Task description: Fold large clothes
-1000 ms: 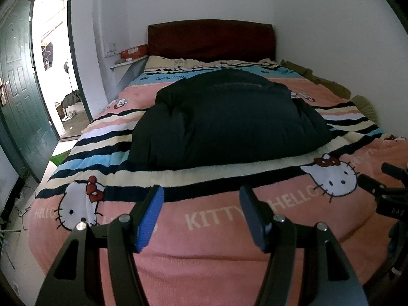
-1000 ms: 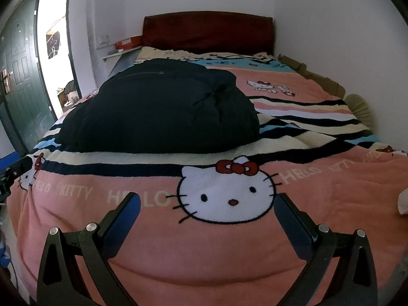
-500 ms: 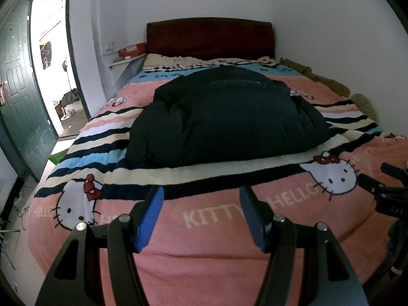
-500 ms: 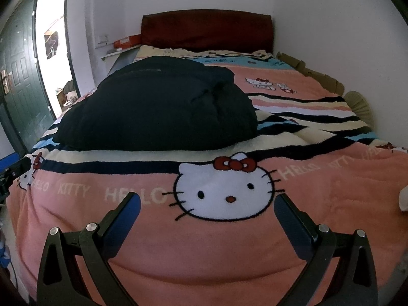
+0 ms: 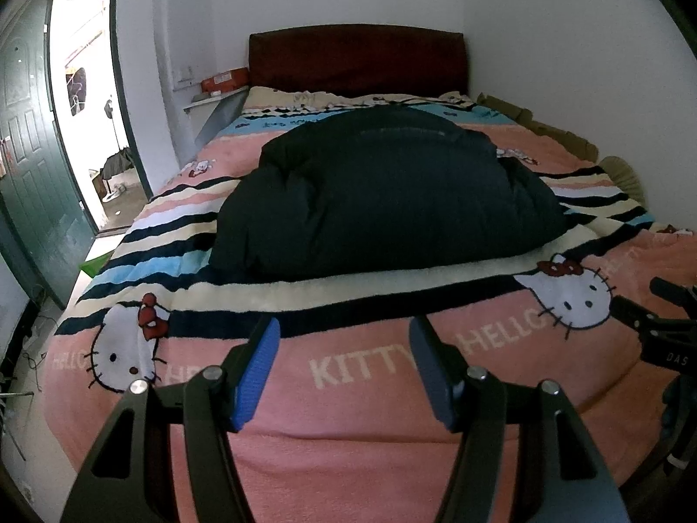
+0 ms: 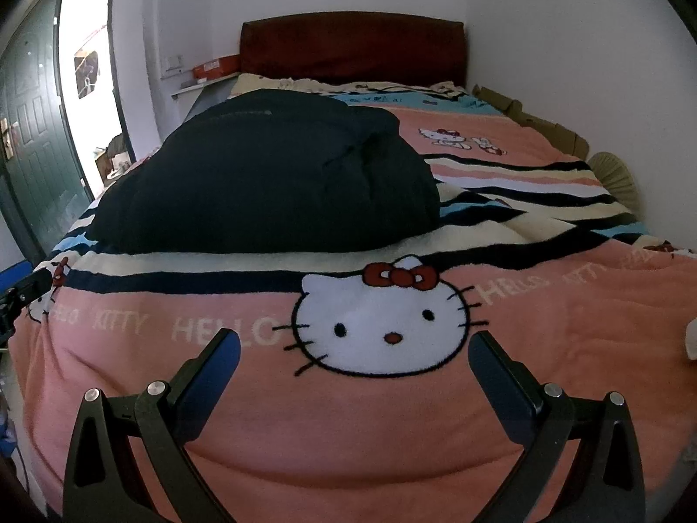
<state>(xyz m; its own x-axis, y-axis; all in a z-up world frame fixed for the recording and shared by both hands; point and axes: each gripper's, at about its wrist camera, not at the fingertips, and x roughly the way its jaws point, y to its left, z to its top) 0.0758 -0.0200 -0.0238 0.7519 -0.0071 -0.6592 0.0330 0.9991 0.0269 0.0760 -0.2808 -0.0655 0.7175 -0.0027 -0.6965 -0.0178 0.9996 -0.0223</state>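
A bulky dark padded jacket lies folded in a thick mound on the middle of the bed, seen also in the right wrist view as the jacket. My left gripper hovers over the pink blanket near the foot of the bed, open, with nothing between its blue pads. My right gripper is open wider above the cat-face print, also holding nothing. Both stand well short of the jacket. The right gripper's side shows at the edge of the left wrist view.
The striped cartoon blanket covers the whole bed up to a dark red headboard. A white wall runs along the right. At left, a green door stands open to a bright doorway. A small shelf with an orange box hangs by the headboard.
The view of the bed shifts very slightly in both wrist views; the jacket stays put and both grippers keep the same opening.
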